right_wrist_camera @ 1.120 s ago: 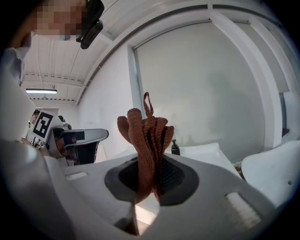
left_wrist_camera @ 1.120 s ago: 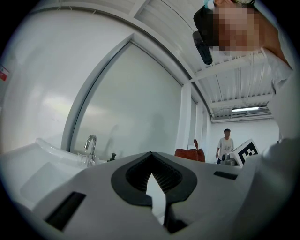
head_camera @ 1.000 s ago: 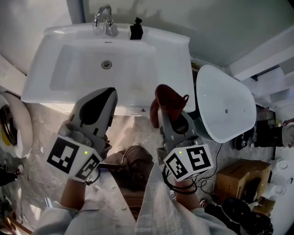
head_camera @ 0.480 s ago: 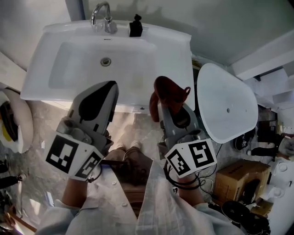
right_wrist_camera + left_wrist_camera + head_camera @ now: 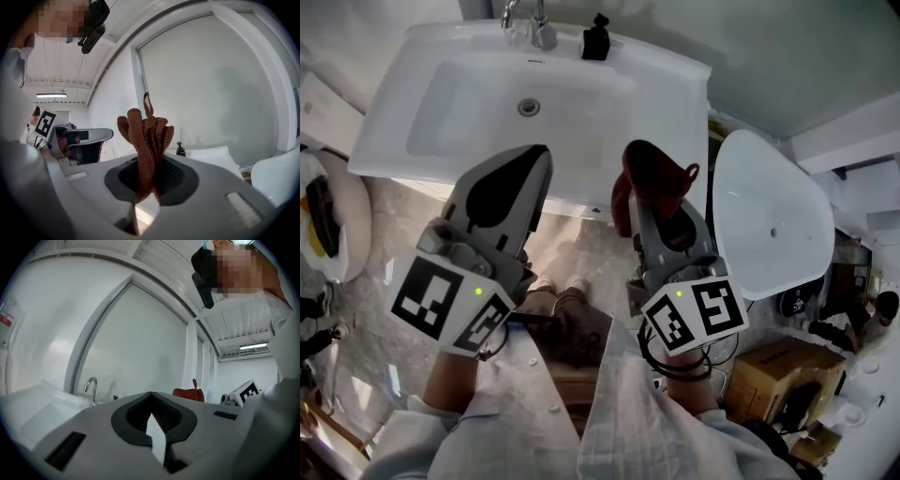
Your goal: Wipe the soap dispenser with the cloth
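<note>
A small black soap dispenser [image 5: 597,39] stands on the back rim of the white sink [image 5: 675,103], right of the chrome faucet [image 5: 534,23]. It also shows small and far off as a dark bottle [image 5: 180,149] in the right gripper view. My right gripper [image 5: 645,208] hovers over the sink's front edge, shut on a bunched rust-brown knitted cloth [image 5: 654,176] that sticks up from its jaws [image 5: 146,136]. To its left, my left gripper [image 5: 532,159] is level with it, shut with nothing between its pads [image 5: 154,416]. Both grippers are well short of the dispenser.
A white oval toilet lid [image 5: 769,220] stands close on the right of the sink. A cardboard box [image 5: 778,370] and dark clutter lie on the floor at lower right. A round white object [image 5: 333,234] sits at the left. Marble floor [image 5: 394,234] lies below the sink.
The sink and dispenser have shifted up and to the right in the head view. Both grippers sit slightly closer to the sink's front edge. The cloth stays clamped in the right gripper.
</note>
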Available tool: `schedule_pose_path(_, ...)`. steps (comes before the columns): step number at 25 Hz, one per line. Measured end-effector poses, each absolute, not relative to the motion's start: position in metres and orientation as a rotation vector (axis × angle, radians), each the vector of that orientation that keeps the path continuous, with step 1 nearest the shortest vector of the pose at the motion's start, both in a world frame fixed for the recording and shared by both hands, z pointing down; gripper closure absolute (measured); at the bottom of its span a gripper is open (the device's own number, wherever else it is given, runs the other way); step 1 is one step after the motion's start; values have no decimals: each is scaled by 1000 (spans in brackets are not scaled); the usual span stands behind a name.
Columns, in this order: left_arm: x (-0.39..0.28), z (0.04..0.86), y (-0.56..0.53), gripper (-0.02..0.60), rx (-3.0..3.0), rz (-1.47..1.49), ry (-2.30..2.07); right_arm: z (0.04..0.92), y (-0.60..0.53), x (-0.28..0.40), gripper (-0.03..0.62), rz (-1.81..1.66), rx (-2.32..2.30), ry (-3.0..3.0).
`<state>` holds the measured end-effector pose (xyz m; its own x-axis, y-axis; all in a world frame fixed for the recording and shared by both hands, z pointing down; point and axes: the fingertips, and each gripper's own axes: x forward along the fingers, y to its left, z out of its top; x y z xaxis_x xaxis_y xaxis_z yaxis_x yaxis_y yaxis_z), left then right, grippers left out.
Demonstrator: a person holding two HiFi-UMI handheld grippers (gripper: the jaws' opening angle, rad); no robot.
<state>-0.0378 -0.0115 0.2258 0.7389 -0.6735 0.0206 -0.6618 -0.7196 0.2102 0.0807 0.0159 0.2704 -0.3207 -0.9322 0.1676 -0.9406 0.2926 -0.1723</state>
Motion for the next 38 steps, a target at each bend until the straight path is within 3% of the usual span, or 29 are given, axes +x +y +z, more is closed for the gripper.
schedule_pose_path(38, -31, 228, -12, 584, 2735, -94, -1037, 279, 20, 75, 539, 371, 1753, -2490)
